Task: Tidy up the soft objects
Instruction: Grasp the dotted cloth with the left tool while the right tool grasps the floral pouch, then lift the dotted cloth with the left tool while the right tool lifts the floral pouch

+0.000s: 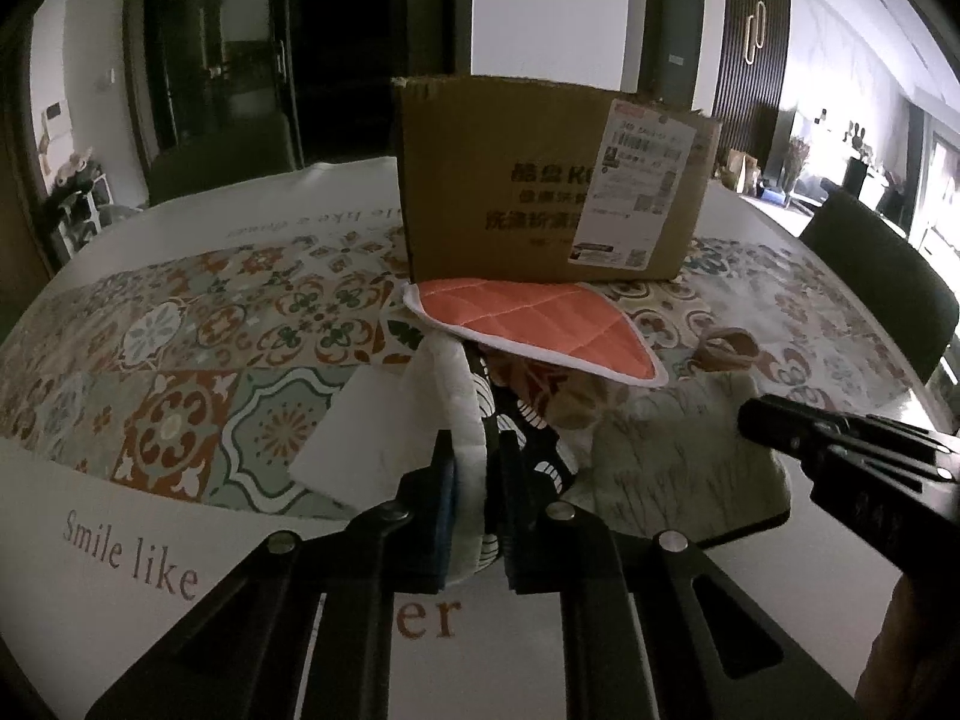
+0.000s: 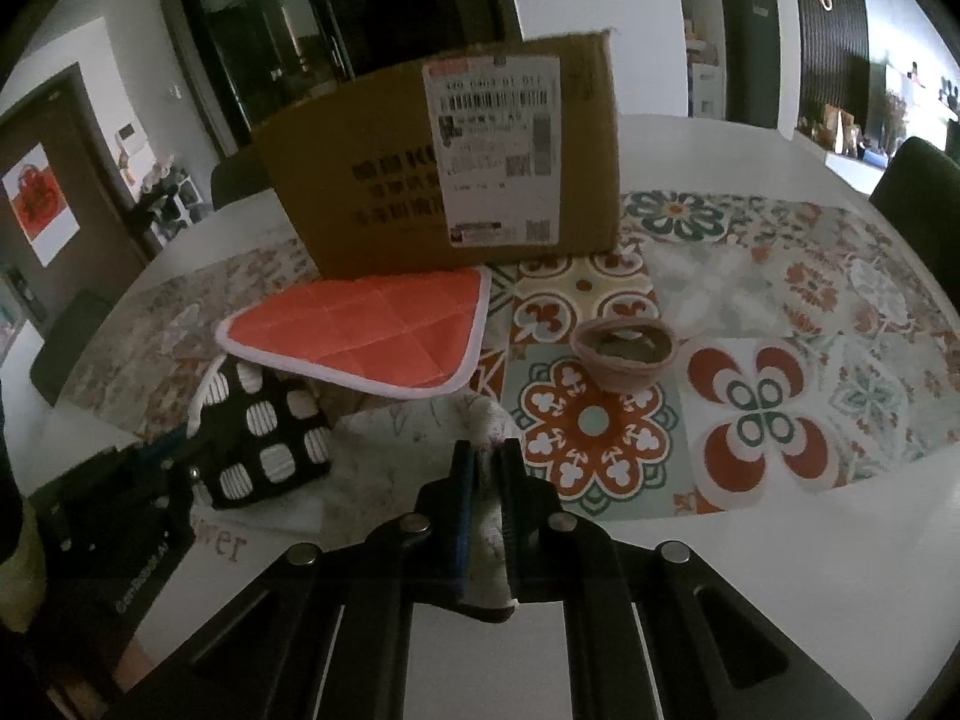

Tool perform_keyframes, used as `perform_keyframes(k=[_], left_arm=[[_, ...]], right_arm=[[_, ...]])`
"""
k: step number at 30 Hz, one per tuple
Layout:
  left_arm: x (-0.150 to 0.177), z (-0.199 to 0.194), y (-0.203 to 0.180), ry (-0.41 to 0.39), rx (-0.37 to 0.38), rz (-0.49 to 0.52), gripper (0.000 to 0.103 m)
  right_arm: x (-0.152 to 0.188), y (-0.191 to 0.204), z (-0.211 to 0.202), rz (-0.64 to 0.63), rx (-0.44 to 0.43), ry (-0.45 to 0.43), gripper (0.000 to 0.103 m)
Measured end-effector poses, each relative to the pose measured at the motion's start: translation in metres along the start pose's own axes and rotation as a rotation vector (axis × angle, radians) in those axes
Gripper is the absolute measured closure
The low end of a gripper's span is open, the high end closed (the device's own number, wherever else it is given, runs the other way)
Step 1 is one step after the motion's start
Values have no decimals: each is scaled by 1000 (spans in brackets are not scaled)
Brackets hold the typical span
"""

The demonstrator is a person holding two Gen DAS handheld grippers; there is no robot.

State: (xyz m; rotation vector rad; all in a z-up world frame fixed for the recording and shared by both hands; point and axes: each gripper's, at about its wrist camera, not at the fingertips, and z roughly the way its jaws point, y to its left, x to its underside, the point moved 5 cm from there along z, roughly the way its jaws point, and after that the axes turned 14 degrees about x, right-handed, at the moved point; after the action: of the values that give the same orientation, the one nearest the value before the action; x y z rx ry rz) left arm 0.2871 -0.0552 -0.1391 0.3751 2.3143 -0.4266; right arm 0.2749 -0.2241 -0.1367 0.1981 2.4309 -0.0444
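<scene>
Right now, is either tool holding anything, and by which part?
Both are. The left tool pinches the black-and-white cloth by its near white-trimmed edge. The right tool grips the pale printed cloth at its near corner.

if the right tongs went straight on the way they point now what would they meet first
Probably the orange quilted pad, just past the pale cloth the right tongs are shut on; the cardboard box stands behind. Depth is unclear.
</scene>
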Motion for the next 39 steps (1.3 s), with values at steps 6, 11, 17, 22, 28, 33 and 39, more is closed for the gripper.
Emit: perform_keyframes(k=[6,11,17,22,28,33,39], left_arm=[[-5,-21,-7,-47,-8,14,89],[-9,-36,-13,-78,-8,22,89],[-15,-54,-22,-122,-1,36,89],[-21,-66,-27,-151,5,42,89],[-17,-67,-29,-145,0,47,89],[-13,-63,-37,-130,6,56,89],[-8,-50,-49,-103,24,72,89]], right_arm=[[-5,-1,-19,5,4,-46,94],[-9,-2,-33,9,2,-82,94],[-15,-5,-54,10,8,-133,95],[-22,-6,-69,12,9,-176,97],[-18,-5,-69,1,8,-168,97],[-12,-15,-63,41,2,-139,95],[-7,-31,-47,71,14,-83,44]])
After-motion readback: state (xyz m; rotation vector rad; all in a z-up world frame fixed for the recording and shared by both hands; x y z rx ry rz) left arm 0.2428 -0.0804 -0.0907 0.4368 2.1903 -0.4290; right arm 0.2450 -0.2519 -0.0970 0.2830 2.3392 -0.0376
